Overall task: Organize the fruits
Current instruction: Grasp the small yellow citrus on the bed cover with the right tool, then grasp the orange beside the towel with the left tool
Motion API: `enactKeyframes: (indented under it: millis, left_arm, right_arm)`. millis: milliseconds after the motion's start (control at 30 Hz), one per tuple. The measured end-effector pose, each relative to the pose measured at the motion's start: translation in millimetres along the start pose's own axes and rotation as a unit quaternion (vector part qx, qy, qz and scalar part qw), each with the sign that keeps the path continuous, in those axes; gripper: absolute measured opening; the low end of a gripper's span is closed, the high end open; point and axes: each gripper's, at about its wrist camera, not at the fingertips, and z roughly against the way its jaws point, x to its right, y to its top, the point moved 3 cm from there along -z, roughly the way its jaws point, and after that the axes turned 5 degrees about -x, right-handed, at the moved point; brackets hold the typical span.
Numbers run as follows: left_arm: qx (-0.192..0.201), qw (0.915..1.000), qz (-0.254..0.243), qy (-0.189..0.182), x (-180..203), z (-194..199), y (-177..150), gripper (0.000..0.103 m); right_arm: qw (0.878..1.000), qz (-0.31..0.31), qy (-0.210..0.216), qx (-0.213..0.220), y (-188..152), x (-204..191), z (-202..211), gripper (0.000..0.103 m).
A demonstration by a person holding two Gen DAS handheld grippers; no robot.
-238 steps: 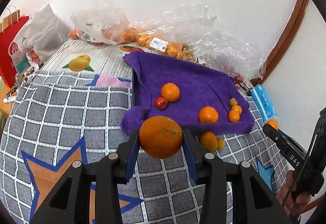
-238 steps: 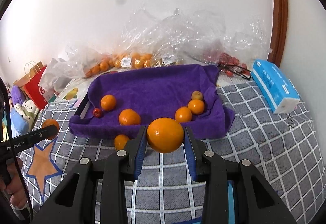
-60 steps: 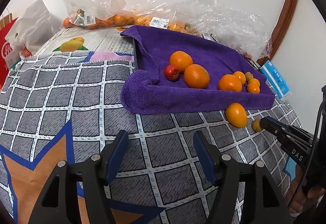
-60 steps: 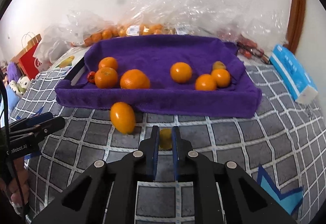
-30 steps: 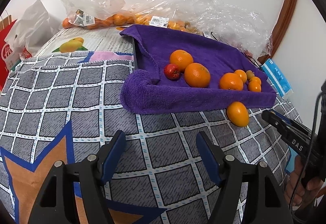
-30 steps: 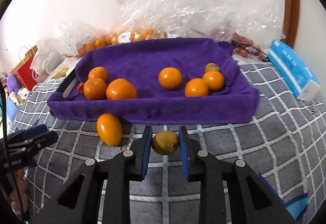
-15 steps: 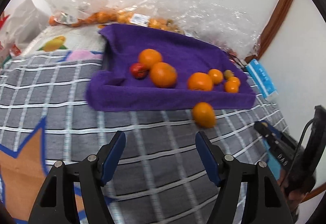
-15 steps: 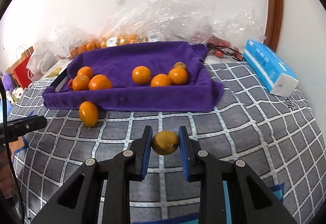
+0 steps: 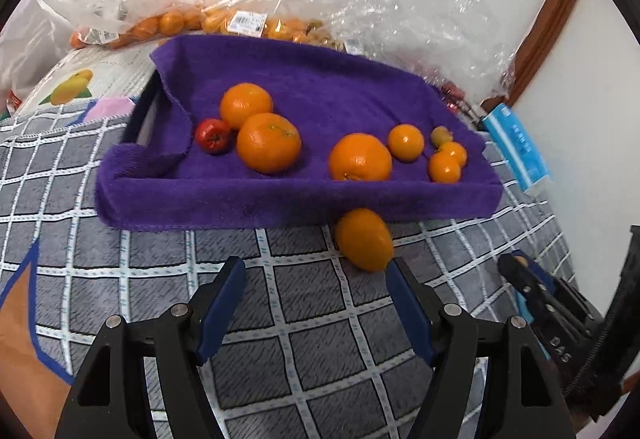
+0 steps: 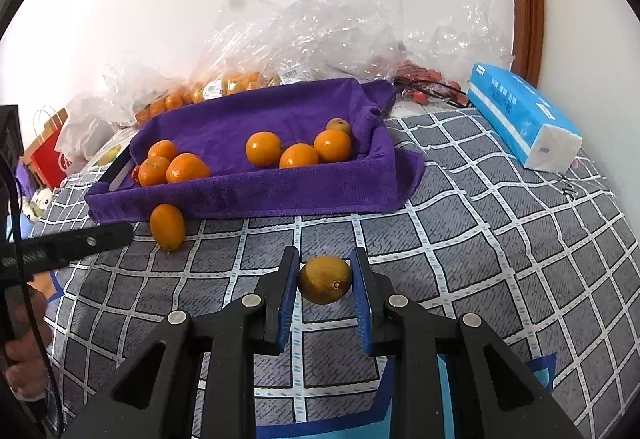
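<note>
Fruits lie in two places: seven sit on the purple towel-lined tray (image 9: pixel 296 195), while an oval orange (image 9: pixel 363 239) rests on the checked blanket (image 9: pixel 312 339) just outside the tray's near wall, touching it. The left gripper (image 9: pixel 312 303) hovers over bare blanket with its jaws opening, nothing between them (the oval orange sits just beyond its right finger). The right gripper (image 10: pixel 325 291) is clamped on a small yellowish fruit (image 10: pixel 325 279) above the blanket. Crinkled plastic bags (image 10: pixel 312 35) of more oranges crowd the wall behind the tray; a blue tissue pack (image 10: pixel 520 115) lies to its right.
</note>
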Motion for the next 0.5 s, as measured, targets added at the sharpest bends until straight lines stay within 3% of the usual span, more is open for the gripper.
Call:
enactKeyframes:
  millis: [200,233,267,333,433,500]
  left_arm:
    - [0.034,0.9993,-0.012,0.008,4,-7,1,0.071]
    - [0.037,0.9992,-0.015,0.007,5,-7,1,0.067]
    - [0.04,0.999,-0.019,-0.001,6,-7,1,0.062]
    - [0.04,0.9986,-0.021,-0.028,8,-6,0,0.04]
    - [0.05,0.9976,-0.035,-0.034,14,0,-3,0.022]
    - [0.059,0.9968,-0.047,-0.027,17,5,-5,0.015]
  right_arm:
    - [1.0,-0.001,0.005,-0.005,0,0,-3,0.026]
    - [1.0,0.001,0.006,-0.006,0,-1,-3,0.026]
    - [1.0,0.001,0.005,-0.007,0,-1,-4,0.026]
    - [1.0,0.002,-0.001,-0.014,0,-1,-6,0.026]
    - [1.0,0.002,-0.01,-0.019,1,-2,-9,0.026]
    - [1.0,0.002,-0.015,-0.02,1,-3,-9,0.026]
